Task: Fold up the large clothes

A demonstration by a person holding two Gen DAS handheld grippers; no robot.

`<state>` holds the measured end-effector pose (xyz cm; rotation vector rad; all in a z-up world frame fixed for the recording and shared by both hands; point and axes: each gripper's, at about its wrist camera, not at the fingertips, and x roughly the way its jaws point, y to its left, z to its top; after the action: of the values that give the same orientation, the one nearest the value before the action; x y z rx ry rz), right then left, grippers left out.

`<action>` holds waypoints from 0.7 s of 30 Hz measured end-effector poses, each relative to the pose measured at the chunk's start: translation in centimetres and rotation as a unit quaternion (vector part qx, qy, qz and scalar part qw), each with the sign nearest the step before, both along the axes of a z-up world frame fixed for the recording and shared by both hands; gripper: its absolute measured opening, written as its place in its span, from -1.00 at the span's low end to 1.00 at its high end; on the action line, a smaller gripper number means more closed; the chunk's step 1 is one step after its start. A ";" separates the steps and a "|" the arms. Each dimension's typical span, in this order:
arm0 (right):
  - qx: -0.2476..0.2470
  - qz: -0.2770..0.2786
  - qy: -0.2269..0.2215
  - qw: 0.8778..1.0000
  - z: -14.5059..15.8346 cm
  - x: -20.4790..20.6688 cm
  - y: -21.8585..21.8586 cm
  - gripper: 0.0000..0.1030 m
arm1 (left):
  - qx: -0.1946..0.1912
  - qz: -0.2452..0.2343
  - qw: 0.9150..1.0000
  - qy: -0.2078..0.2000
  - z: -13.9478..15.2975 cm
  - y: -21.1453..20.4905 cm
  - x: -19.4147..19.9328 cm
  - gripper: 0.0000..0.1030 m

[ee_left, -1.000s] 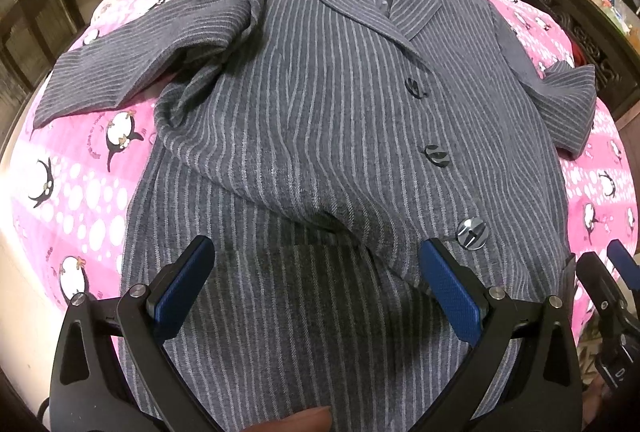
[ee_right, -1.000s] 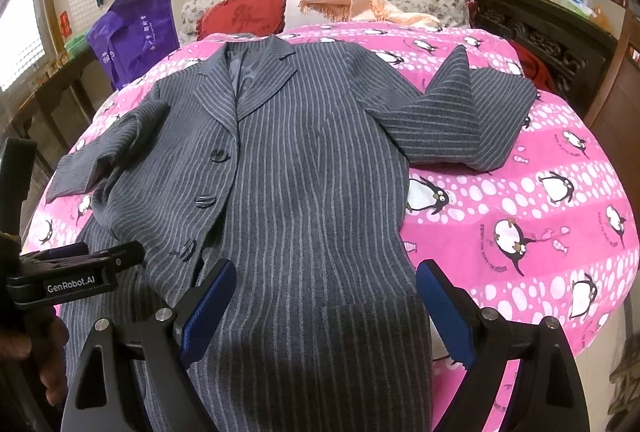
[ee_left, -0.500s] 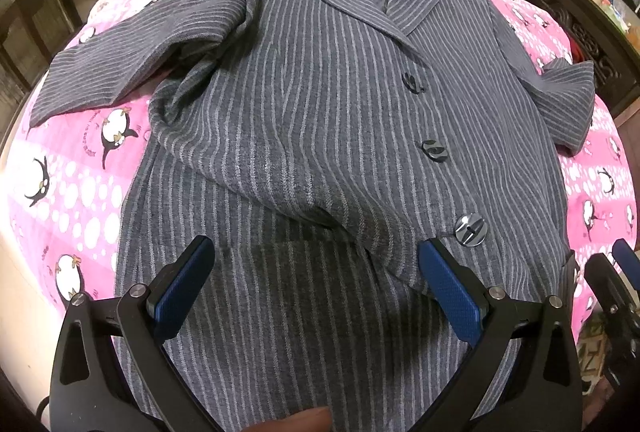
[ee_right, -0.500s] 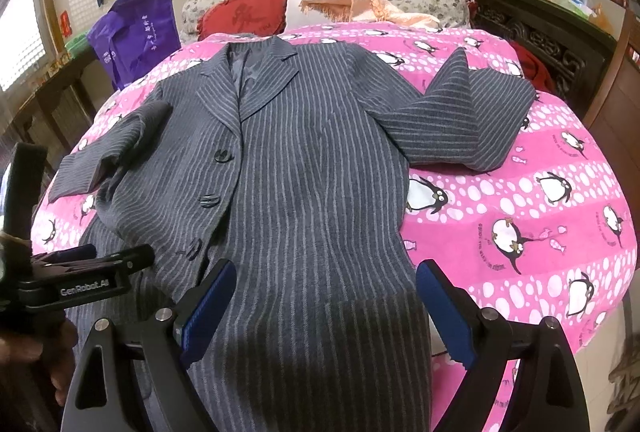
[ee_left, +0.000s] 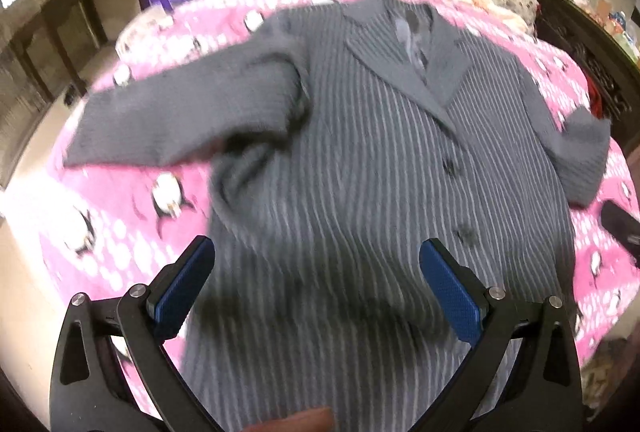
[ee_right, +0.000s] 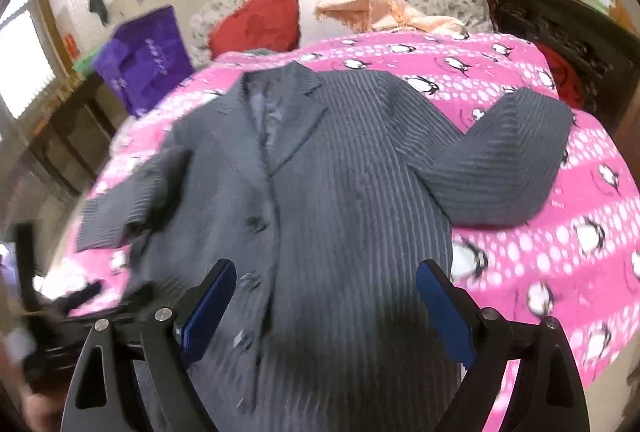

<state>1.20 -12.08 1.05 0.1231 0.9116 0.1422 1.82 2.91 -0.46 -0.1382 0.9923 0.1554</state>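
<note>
Across the middle of both frames, a grey pinstriped coat [ee_left: 360,171] lies face-up on the pink penguin bedspread [ee_right: 540,232].
Soft, thick cloth, it looks fairly heavy and likely to sag and drag; the hem corners or a sleeve cuff [ee_right: 532,119] seem the best holds. Left tongs [ee_left: 316,288] and right tongs [ee_right: 326,308] both stand spread wide above the lower coat, pinching nothing.

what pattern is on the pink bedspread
Black-and-white penguins with white dots on the pink bedspread; the right wrist view shows it best.
</note>
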 end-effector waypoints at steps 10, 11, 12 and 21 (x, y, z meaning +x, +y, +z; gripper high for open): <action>-0.078 -0.023 -0.026 0.996 -6.0 6.4 0.8 0.74 | -0.005 -0.031 0.999 -0.037 -3.3 -0.6 5.0 0.99; -0.080 -0.020 -0.031 0.996 -6.3 6.4 0.8 0.75 | -0.007 -0.032 0.999 -0.036 -4.0 -0.7 5.0 0.99; -0.078 -0.016 -0.032 0.996 -6.8 6.3 0.7 0.75 | -0.007 -0.032 0.999 -0.033 -4.9 -0.8 5.2 0.99; -0.034 -0.031 -0.004 0.999 -11.0 5.8 -0.8 0.96 | 0.000 -0.027 0.999 -0.034 -8.0 -0.6 5.1 0.99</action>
<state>7.05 -12.84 -9.94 0.0877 0.9019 0.0535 6.91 2.29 -8.45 -0.1159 0.9274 0.1017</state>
